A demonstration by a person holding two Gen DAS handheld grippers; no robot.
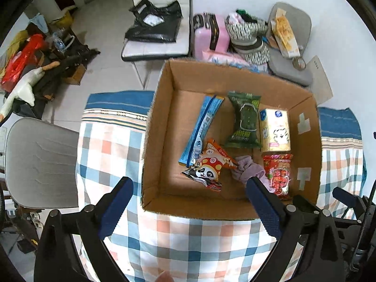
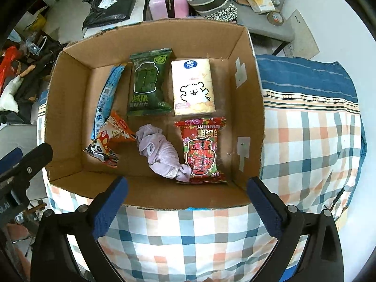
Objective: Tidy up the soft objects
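Both grippers spread wide and empty over a filled cardboard box.

Left wrist view: the left gripper (image 1: 189, 205) gapes, holding nothing; its right finger hides part of the lilac cloth (image 1: 246, 168) at 5 o'clock inside the cardboard box (image 1: 155, 127), which sits on the checked cover (image 1: 112, 145). Right wrist view: the right gripper (image 2: 186, 202) also stands apart, empty; the cloth lies between the panda packet (image 2: 110, 141) at 9 o'clock and the red packet (image 2: 202, 150).

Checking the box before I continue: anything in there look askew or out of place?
The orange panda packet lies crooked, overlapping the blue packet, and the purple cloth is crumpled. The other packs lie flat.
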